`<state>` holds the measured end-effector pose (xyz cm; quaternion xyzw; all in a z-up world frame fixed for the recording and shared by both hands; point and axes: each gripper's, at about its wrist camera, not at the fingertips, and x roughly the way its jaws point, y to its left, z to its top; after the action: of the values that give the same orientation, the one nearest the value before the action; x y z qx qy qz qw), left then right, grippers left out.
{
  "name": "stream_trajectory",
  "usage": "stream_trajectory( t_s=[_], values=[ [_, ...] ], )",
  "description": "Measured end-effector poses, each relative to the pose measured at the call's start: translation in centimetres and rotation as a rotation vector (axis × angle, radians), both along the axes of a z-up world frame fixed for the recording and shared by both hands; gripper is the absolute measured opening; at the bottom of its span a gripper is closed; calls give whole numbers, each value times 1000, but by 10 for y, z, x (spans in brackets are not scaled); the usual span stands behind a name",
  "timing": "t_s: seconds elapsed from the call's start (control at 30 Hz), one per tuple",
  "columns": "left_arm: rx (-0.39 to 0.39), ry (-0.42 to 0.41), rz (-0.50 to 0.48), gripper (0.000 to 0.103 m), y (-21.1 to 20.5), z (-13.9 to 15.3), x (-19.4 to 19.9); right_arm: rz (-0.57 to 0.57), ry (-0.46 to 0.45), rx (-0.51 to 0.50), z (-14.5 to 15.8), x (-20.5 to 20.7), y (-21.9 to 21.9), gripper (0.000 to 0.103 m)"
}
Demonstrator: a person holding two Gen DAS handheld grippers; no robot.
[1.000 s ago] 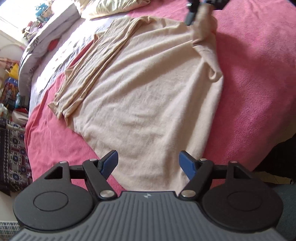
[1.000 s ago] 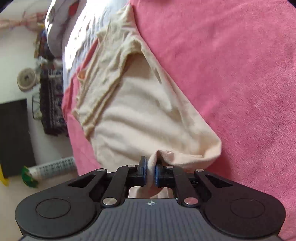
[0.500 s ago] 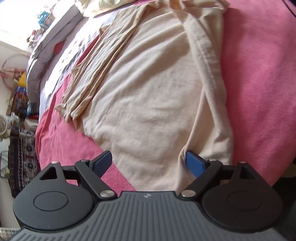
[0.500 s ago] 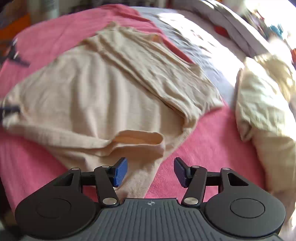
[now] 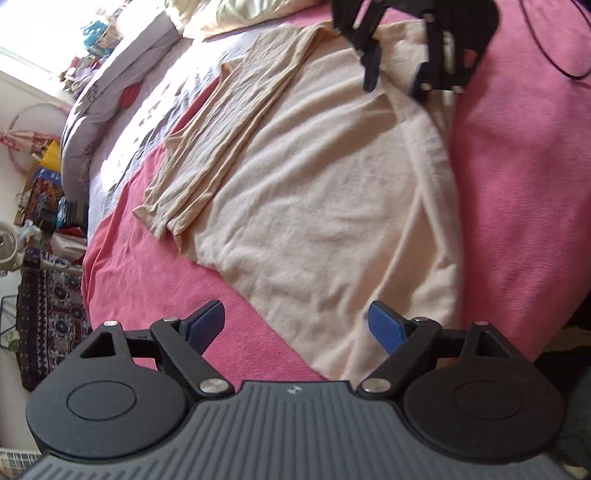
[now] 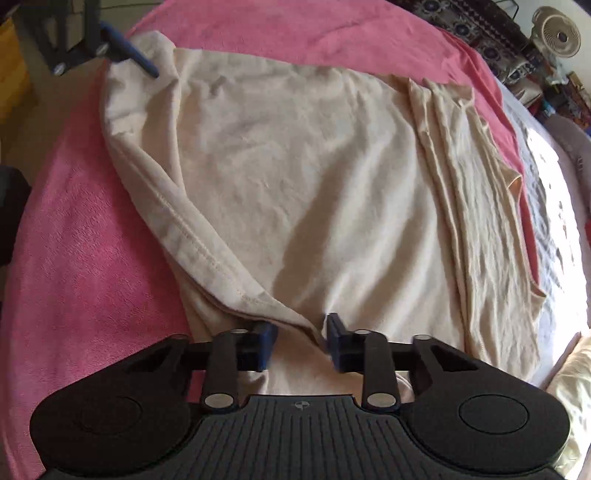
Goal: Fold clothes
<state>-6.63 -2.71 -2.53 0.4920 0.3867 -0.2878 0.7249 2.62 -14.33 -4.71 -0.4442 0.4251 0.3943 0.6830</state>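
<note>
A beige T-shirt (image 5: pixel 332 184) lies spread on the pink blanket (image 5: pixel 517 184), one side folded in as a long creased strip (image 5: pixel 221 129). My left gripper (image 5: pixel 295 314) hangs wide over the shirt's near hem corner, its jaws easing inward, nothing pressed between the pads. At the shirt's far end is my right gripper (image 5: pixel 395 74). In the right wrist view the right gripper (image 6: pixel 299 332) is closing around a raised fold of the shirt (image 6: pixel 295 147); the fold lies between the pads with a gap still showing. The left gripper (image 6: pixel 110 48) sits at the shirt's far corner.
A pale yellow pillow (image 5: pixel 240 14) and a grey bolster (image 5: pixel 110 92) lie along the bed's head. A patterned rug (image 5: pixel 48 314), a small fan (image 6: pixel 557 31) and clutter sit on the floor beside the bed. Pink blanket (image 6: pixel 92 240) surrounds the shirt.
The right gripper let go of the bunched cloth, swung round to the shirt's other end and is narrowing on a fold there. The left gripper shifted along the hem; the right gripper re-entered its view.
</note>
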Motion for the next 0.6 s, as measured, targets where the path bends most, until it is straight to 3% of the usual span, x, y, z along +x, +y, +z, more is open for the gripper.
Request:
stream_trajectory(
  t_s=[0.1,0.23,0.43,0.6],
  values=[
    [-26,39,-67,87,-17,-6,-19,-80,82,41,9,16,-2,10],
    [-64,36,-120,87,-40,-11,-26,-279,156,137,30,42,-19,10],
    [-13,-75,-27,88,-72,-38,0,-525,237,277,55,61,-53,10],
    [96,-188,55,87,-62,-52,27,-551,244,264,60,54,-63,10]
  ],
)
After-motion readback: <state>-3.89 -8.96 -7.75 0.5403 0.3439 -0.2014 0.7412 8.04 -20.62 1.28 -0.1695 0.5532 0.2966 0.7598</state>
